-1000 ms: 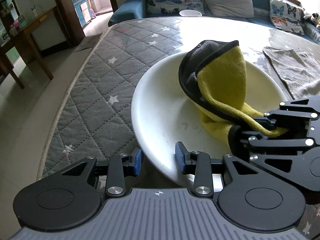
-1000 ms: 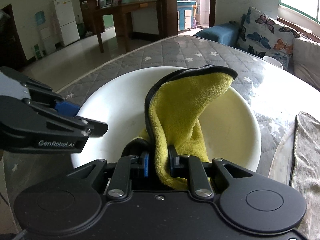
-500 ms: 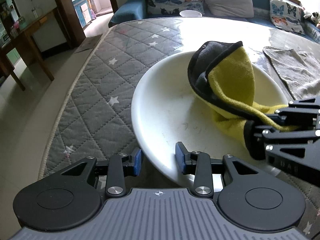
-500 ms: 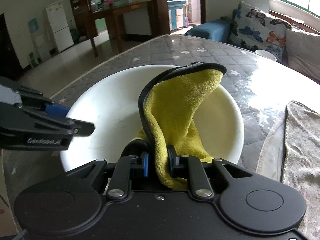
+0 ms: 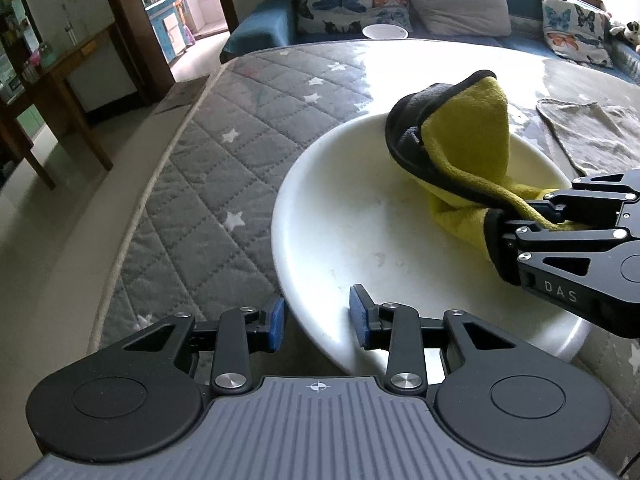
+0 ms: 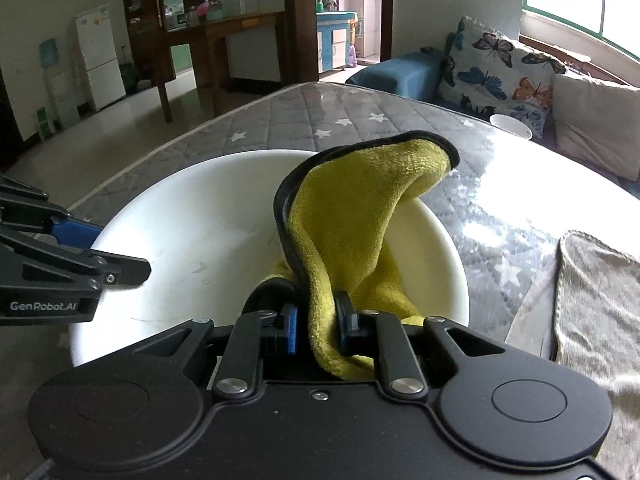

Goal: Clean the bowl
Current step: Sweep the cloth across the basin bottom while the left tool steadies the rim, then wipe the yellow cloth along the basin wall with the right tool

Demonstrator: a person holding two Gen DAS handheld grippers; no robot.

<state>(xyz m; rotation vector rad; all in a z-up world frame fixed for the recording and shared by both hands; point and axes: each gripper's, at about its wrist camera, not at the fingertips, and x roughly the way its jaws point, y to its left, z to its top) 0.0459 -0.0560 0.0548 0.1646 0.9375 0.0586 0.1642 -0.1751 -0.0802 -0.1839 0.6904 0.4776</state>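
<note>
Two tongs are engaged: the bowl (image 5: 360, 216), set on the counter (image 5: 224, 168), is straddled at its near rim by the left tongs (image 5: 316, 314), parted, while the right tongs (image 6: 316, 328) are clamped on the yellow cloth (image 6: 360, 208) inside it. Wiping seems in hand; faint marks inside call for further passes.

My left wrist camera sits low behind the left gripper (image 5: 317, 318), looking forward across the near rim of the bowl (image 5: 340, 216), very close. My right wrist camera looks along the right gripper (image 6: 317, 326) from the bowl's (image 6: 192, 232) opposite side. Both views share the bowl, the yellow cloth (image 5: 468, 136) (image 6: 352, 216) and each other's gripper.
</note>
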